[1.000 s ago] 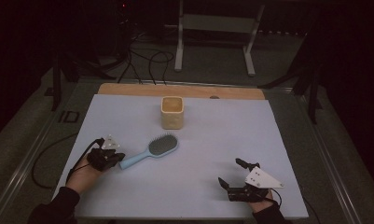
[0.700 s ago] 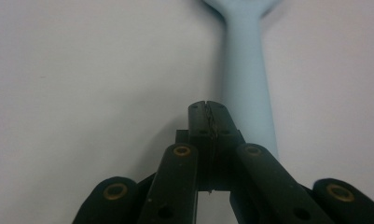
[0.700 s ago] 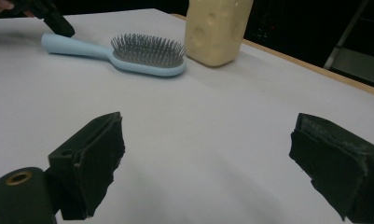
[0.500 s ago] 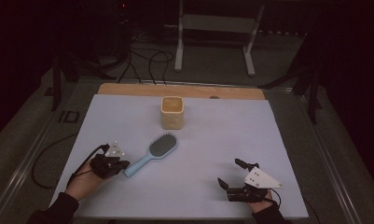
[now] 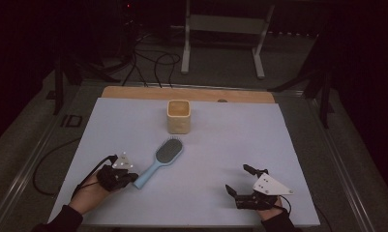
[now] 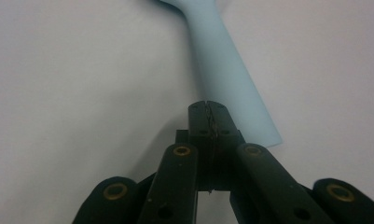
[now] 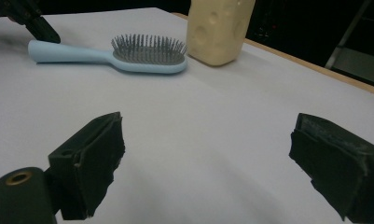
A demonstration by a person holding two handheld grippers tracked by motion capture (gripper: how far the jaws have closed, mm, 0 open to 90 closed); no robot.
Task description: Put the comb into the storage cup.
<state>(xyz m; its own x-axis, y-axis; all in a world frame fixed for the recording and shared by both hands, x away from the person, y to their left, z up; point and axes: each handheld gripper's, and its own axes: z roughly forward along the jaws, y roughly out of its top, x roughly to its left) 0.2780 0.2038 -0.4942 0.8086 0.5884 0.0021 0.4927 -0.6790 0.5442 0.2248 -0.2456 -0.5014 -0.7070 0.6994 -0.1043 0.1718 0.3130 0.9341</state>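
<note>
— Look at the near left: the left hand-held gripper (image 5: pixel 128 177) has slid toward the near edge of the surface (image 5: pixel 240 145) over the last second, and the light blue hairbrush (image 5: pixel 160 160) has swung with it. A moment ago the handle pointed more to the left; now it angles back toward the person.

— Is the brush actually gripped?

— I don't think so. In the left gripper view the jaws are pressed fully together, with nothing between them, and the tips (image 6: pixel 208 109) sit right against the end of the handle (image 6: pixel 231 88). To me that reads as nudging with shut jaws, not a grasp.

— So where does the brush end up?

— Flat on the surface, bristles up, left of centre. Its head points toward the far side, near the cream-coloured cup (image 5: pixel 179 116) but apart from it; the handle end lies just beside the left gripper.

— And the other hand?

— The right hand-held gripper (image 5: pixel 242 181) rests at the near right, well apart from the brush, in the same spot as before. Its jaws stand wide and empty; in its own view the brush (image 7: pixel 142 58) and the cup (image 7: pixel 219 28) lie far across the surface.

— What does that tell you?

— My guess is the left side is lining up the handle. To lift it, those jaws would have to open first.
</note>
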